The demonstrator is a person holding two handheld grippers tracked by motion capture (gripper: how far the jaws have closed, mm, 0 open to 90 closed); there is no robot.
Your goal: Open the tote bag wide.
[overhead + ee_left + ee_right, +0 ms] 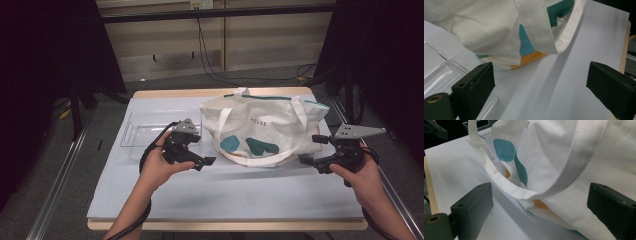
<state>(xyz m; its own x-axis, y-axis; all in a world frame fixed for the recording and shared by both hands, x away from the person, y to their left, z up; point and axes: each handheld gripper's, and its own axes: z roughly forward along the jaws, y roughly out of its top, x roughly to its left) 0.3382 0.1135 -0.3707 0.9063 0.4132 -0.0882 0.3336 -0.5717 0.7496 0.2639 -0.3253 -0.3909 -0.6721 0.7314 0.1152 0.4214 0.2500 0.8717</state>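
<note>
1. Dark curtains and a pale wall panel back a desk [150, 200] covered with a light blue sheet.
2. On it lies a white canvas tote bag [265, 125] — printed with teal and orange shapes — at the middle, toward the right, bulging softly and slumped on its side.
3. Just left of the bag sits a clear plastic tray [142, 131].
4. My judgement: the bag is light, limp cloth that will sag and fold when lifted, not fragile; the woven strap [564, 180] looping off its near edge is the surest hold.
5. Left claw [207, 161] hovers near the bag's left corner, jaws spread wide, holding nothing.
6. Right claw [303, 159] — likewise gaping and empty — faces the strap loop from the right.
</note>
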